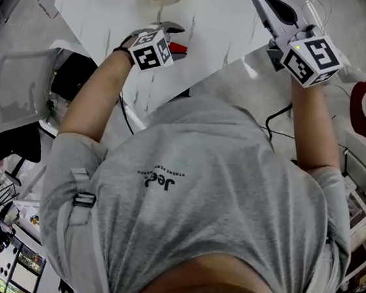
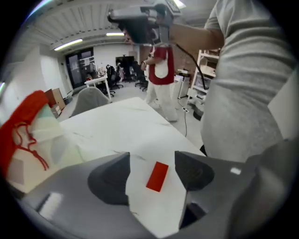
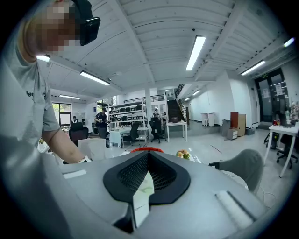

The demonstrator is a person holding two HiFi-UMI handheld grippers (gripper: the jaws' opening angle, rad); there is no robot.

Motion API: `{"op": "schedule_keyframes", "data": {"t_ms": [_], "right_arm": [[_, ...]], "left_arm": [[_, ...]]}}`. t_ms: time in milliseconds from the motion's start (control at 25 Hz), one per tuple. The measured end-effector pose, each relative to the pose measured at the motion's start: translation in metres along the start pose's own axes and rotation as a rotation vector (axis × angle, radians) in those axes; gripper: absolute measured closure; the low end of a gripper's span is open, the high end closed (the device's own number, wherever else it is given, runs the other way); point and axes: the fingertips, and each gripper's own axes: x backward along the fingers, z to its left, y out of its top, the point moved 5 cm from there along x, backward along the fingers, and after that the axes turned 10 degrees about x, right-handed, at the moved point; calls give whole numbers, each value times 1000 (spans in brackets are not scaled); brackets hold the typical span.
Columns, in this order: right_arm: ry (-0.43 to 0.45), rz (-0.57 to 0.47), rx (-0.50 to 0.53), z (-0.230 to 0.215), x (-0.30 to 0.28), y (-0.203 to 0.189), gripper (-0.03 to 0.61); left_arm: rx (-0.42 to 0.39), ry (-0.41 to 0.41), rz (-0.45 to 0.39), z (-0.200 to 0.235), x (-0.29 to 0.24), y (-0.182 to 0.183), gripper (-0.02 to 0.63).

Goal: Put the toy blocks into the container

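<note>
Presently the left hand-held gripper (image 2: pixel 152 161) gapes over a red block (image 2: pixel 157 176).

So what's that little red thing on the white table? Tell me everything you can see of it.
It is a small red toy block, a plain rectangle of even colour; its material is unclear. It lies flat and askew on the white marbled table, alone, with nothing touching it. In the left gripper view it shows between the wide-apart jaws of the left gripper, which stand clear of it on either side.
</note>
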Motion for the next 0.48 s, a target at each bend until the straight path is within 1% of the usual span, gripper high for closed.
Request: {"op": "schedule_keyframes", "data": {"t_ms": [80,200,280,400,440,480], "right_arm": [[-3,0,-7,5,11,-5,574],[-6,9,-12,11,24,-12,574],[-12,19,-13,12,32,-15,575],[-28,29,-16,12,41,-18,575],[-34,30,-15,11,44,-17,575],[-39,30,-13,10,47,-17,575]], "left_arm": [[-37,-15,70,-10,-21,-12,261],[-49,-43,144,-16,-44,-26,261],[-39,-56,173,-14,-54,-33,265],[-16,-47,181,-7,-59,-38,291],[-5,-37,182,-3,-58,-38,417],[9,-34,186,0,-55,-38,418]]}}
